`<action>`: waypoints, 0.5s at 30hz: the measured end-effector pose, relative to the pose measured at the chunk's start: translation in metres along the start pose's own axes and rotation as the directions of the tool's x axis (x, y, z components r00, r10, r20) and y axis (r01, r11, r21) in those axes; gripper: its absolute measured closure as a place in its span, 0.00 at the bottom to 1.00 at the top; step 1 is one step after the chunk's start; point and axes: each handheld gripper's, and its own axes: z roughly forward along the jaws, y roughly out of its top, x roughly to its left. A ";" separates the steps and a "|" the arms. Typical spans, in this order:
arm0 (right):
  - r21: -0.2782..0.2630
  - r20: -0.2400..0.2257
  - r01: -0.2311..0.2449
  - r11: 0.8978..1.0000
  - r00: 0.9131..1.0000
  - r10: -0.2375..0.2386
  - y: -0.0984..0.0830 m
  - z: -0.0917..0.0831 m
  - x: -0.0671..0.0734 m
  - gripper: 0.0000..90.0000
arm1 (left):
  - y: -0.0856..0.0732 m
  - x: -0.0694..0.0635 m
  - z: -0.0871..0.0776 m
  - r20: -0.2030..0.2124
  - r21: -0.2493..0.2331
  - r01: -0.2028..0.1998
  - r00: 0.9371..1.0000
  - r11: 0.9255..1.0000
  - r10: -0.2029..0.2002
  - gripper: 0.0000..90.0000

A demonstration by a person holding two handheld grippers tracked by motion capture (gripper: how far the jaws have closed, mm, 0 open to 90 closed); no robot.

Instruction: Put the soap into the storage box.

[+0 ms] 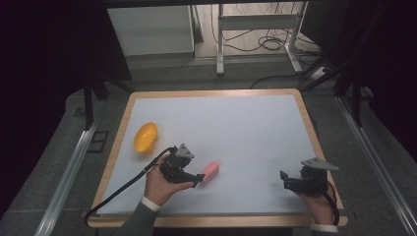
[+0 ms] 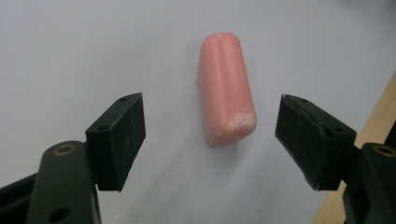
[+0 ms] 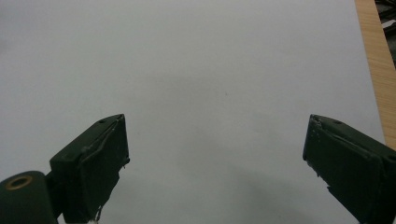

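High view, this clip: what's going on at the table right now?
A person holds a tool in each hand over a white table. The left tool is open and lined up on a pink sausage-shaped piece lying flat, not yet gripped. The right tool is open over bare table near the right edge. An orange bowl sits to the left, untouched.

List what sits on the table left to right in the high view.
Orange bowl → left gripper → pink sausage → right gripper, apart near the table's right edge.
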 end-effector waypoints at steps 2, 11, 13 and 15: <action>-0.001 0.000 0.000 1.000 1.000 0.000 0.000 0.000 0.000 0.07 | 0.002 -0.002 0.000 -0.015 0.014 -0.017 1.000 1.000 0.017 0.28; -0.007 -0.004 0.001 1.000 1.000 -0.001 0.000 -0.001 0.000 0.07 | 0.018 -0.015 0.007 0.004 0.008 -0.057 0.998 0.998 0.057 0.28; -0.001 -0.005 0.002 1.000 1.000 -0.002 0.000 0.000 0.000 0.07 | 0.020 -0.017 0.010 -0.024 0.026 -0.061 0.998 0.998 0.062 0.28; -0.003 -0.005 0.003 1.000 1.000 -0.003 0.000 0.000 0.000 0.07 | 0.022 -0.020 0.012 -0.017 0.026 -0.071 0.997 0.997 0.071 0.28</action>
